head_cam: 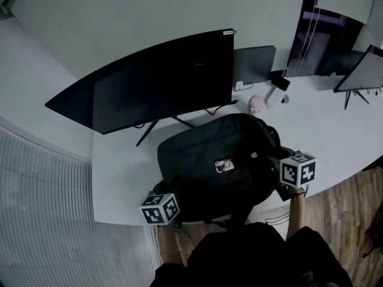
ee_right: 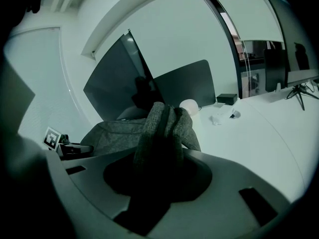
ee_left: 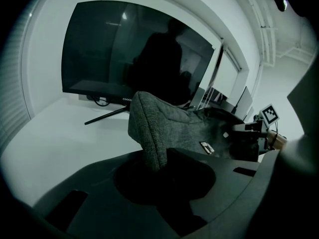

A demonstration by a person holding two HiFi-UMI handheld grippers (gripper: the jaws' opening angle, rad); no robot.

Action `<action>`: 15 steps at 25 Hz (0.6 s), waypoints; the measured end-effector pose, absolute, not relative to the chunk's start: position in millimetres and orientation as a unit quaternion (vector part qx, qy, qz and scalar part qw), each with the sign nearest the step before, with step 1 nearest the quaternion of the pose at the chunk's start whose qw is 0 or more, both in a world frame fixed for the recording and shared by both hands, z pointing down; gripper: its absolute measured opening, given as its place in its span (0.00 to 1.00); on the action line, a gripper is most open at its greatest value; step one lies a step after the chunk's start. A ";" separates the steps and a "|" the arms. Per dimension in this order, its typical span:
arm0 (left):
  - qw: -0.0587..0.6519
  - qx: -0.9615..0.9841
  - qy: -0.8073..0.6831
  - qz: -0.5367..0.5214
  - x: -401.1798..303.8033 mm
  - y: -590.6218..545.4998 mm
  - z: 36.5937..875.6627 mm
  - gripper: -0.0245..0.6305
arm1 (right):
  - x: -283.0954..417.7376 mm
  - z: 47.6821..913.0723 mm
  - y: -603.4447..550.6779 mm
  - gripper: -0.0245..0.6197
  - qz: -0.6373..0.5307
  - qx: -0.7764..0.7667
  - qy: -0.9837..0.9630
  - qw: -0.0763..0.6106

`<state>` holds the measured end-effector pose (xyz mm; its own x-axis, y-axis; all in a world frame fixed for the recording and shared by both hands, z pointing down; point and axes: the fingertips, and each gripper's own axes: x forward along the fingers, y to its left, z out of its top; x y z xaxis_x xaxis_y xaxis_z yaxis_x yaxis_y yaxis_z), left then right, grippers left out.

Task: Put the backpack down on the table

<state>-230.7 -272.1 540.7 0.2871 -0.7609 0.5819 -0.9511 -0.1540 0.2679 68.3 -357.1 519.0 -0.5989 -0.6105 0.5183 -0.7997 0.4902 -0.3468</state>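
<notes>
A dark grey backpack (head_cam: 218,160) lies flat over the front part of the white table (head_cam: 122,172), a small label on its top face. My left gripper (head_cam: 169,197) grips its near left corner; in the left gripper view a fold of the backpack (ee_left: 149,128) is pinched between the jaws of the left gripper (ee_left: 158,169). My right gripper (head_cam: 281,175) holds the right side; in the right gripper view a bunched fold of the backpack (ee_right: 162,128) runs into the closed jaws of the right gripper (ee_right: 157,171).
A large dark monitor (head_cam: 161,82) stands just behind the backpack, its stand feet (head_cam: 146,135) close to it. A second screen (head_cam: 254,64), a small round white object (head_cam: 257,104) and a box sit at the back right. Another monitor (head_cam: 362,70) stands far right. The table's front edge is under my grippers.
</notes>
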 end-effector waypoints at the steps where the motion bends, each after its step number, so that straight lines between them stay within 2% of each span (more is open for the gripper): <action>1: 0.304 0.743 -0.574 0.160 -230.6 -273.6 542.6 0.15 | 68.6 522.6 -357.8 0.21 0.290 0.417 -0.845 0.167; 15: 0.333 0.734 -0.561 0.186 -231.9 -283.5 562.2 0.15 | 69.8 548.5 -366.2 0.21 0.322 0.420 -0.826 0.197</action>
<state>-231.9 -283.5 562.2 0.3005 -0.7001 0.6477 -0.9485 -0.1482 0.2799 69.8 -366.2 548.5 -0.5700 -0.5656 0.5961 -0.8197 0.4409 -0.3655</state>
